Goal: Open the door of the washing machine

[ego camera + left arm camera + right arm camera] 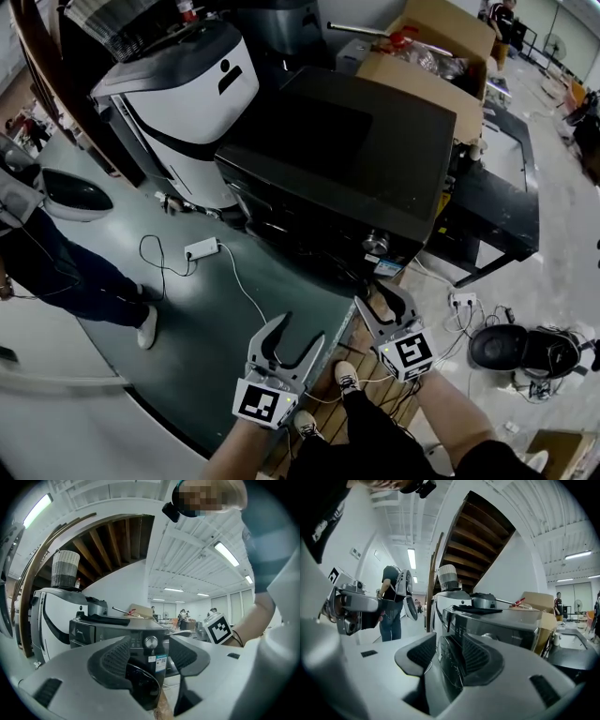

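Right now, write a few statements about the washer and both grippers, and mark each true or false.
1. The washer door is open. False: it is shut.
2. The left gripper and the right gripper have their fingers apart, holding nothing. True.
3. The right gripper grips the knob. False: it is short of the washer and touches nothing.
4. A power strip lies on the floor. True.

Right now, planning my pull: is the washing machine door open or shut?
Shut: the round door sits flush against the washing machine, no gap.
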The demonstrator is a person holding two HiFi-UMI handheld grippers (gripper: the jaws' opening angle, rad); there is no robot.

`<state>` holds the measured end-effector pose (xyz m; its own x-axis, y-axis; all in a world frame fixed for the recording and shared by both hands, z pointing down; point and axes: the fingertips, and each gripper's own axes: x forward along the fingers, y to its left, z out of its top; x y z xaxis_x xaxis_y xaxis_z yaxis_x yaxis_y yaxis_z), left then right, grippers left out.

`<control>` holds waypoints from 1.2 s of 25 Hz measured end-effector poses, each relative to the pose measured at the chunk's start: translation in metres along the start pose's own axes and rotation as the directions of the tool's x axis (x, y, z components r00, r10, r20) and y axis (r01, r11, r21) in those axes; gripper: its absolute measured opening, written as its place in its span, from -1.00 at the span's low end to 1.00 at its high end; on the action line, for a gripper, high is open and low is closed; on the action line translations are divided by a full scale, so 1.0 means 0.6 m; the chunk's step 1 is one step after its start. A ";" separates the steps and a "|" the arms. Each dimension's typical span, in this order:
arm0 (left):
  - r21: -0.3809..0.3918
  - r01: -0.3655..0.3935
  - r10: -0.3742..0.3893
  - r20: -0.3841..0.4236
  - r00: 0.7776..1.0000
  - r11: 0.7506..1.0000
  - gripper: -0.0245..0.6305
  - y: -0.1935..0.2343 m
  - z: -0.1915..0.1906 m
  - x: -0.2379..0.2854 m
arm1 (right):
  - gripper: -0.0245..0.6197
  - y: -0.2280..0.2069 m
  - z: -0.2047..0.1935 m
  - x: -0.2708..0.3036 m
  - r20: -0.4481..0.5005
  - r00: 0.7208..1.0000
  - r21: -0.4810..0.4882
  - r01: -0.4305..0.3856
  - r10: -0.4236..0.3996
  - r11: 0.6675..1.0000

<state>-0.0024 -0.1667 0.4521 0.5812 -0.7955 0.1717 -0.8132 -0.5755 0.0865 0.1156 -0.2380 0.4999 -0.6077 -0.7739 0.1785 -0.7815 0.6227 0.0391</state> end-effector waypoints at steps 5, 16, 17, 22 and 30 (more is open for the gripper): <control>0.004 -0.011 0.011 -0.028 1.000 1.000 -0.13 0.023 -0.031 0.053 | -0.35 -0.029 -0.063 0.041 -0.053 0.998 0.050 -0.015 0.017 0.999; -0.013 -0.038 0.037 -0.075 0.996 0.999 -0.12 0.047 -0.109 0.121 | -0.35 -0.073 -0.217 0.117 -0.187 0.981 0.095 -0.033 0.051 0.995; -0.019 -0.041 0.039 -0.079 0.996 0.999 -0.12 0.049 -0.117 0.124 | -0.35 -0.074 -0.229 0.122 -0.197 0.979 0.098 -0.036 0.055 0.995; -0.044 -0.071 0.066 -0.095 0.993 0.997 -0.12 0.066 -0.153 0.135 | -0.35 -0.073 -0.280 0.151 -0.242 0.967 0.108 -0.057 0.082 0.993; -0.092 -0.108 0.098 -0.106 0.990 0.990 -0.11 0.087 -0.193 0.137 | -0.35 -0.084 -0.337 0.184 -0.304 0.949 0.098 -0.054 0.082 0.994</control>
<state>-0.0004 -0.2405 0.5842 0.4924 -0.8234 0.2822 -0.8704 -0.4665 0.1574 0.1165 -0.3315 0.7162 -0.5978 -0.6482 0.4717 -0.7574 0.6494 -0.0675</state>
